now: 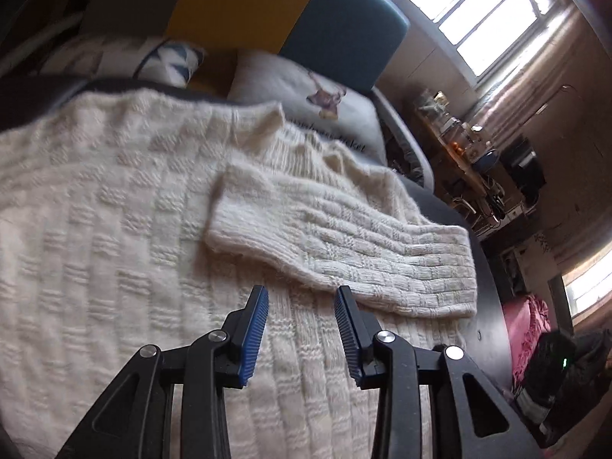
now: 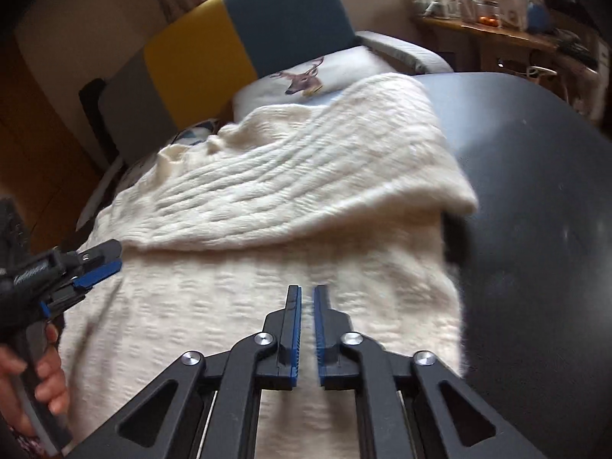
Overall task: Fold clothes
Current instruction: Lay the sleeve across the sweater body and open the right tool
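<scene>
On the dark table [image 2: 535,199] lay the white sweater [image 1: 95,229], one sleeve [image 1: 344,237] folded across it. The left gripper [image 1: 302,298] was wide open and empty beside that sleeve. The right gripper [image 2: 307,290] was almost closed, holding nothing. Next fold should probably be slow, with edges matched.

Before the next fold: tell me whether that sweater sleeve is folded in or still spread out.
Folded in: the sleeve lies across the sweater body, cuff toward the middle, atop the knit.
</scene>
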Action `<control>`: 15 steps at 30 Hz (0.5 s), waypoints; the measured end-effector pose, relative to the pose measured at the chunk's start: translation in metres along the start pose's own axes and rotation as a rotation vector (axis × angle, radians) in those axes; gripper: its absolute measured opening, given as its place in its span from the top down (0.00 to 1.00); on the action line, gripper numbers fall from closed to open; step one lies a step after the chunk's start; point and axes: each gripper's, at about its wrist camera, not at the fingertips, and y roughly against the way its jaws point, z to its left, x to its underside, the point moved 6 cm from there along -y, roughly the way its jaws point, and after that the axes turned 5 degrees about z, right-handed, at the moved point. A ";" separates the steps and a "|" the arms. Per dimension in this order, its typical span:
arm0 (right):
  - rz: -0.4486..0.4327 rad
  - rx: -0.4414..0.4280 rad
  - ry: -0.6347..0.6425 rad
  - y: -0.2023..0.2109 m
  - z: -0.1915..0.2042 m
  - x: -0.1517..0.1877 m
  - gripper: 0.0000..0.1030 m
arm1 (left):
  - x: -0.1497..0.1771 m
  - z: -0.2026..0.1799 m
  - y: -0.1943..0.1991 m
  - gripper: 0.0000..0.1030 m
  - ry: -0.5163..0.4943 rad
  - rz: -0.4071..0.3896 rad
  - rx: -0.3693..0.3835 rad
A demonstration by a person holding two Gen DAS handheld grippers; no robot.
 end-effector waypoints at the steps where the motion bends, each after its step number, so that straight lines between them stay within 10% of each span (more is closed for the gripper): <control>1: -0.011 -0.004 -0.004 0.001 -0.002 0.001 0.97 | -0.001 0.001 -0.005 0.65 0.014 -0.001 -0.003; 8: -0.020 0.010 0.006 -0.002 -0.001 0.001 0.97 | -0.022 0.005 -0.026 0.63 0.137 -0.053 0.045; 11: -0.023 -0.016 -0.012 -0.001 -0.005 0.002 0.97 | -0.028 0.011 -0.032 0.91 0.168 -0.051 0.009; 15: -0.028 -0.074 -0.056 0.005 -0.013 0.002 0.97 | -0.037 0.006 -0.018 0.95 0.116 -0.095 -0.012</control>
